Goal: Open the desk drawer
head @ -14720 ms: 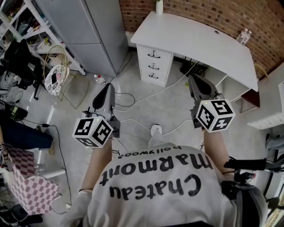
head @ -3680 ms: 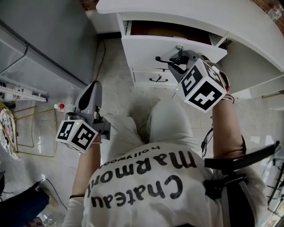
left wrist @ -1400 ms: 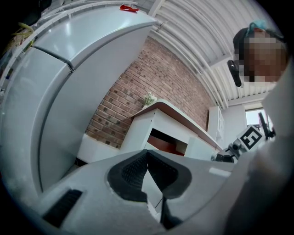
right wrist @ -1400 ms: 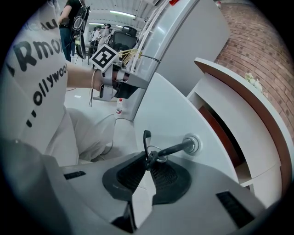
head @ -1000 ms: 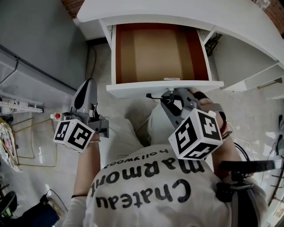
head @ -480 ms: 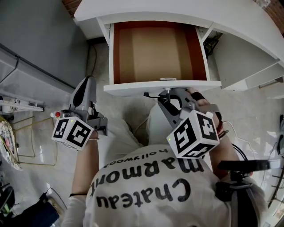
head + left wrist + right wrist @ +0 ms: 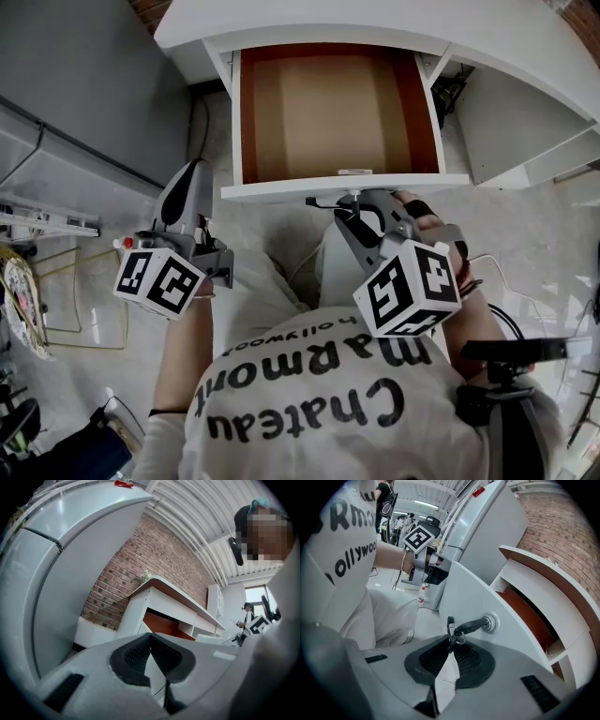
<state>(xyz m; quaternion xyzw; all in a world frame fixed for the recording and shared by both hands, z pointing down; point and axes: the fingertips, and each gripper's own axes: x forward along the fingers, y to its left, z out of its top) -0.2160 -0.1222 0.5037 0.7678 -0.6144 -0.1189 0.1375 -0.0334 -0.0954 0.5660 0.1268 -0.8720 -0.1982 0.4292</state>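
The white desk's (image 7: 525, 37) top drawer (image 7: 337, 103) stands pulled far out, its brown inside bare. A black key (image 7: 476, 625) sits in the lock on the white drawer front (image 7: 468, 597), with a key ring hanging from it. My right gripper (image 7: 451, 643) is just under the drawer front (image 7: 281, 190), its tips closed together on that key ring. In the head view the right gripper (image 7: 352, 204) touches the key (image 7: 328, 202). My left gripper (image 7: 195, 169) hangs shut and free left of the drawer; its jaws meet in the left gripper view (image 7: 151, 635).
A tall grey cabinet (image 7: 75, 75) stands left of the desk, close to the left gripper. The person's legs and a floor cable (image 7: 300, 267) lie below the drawer. The desk's open knee space (image 7: 525, 122) is to the right, with a brick wall (image 7: 122, 578) behind.
The person walked up from across the room, and the closed drawer was drawn fully out by the right gripper. Over the last second almost nothing moves; the left gripper stays idle.
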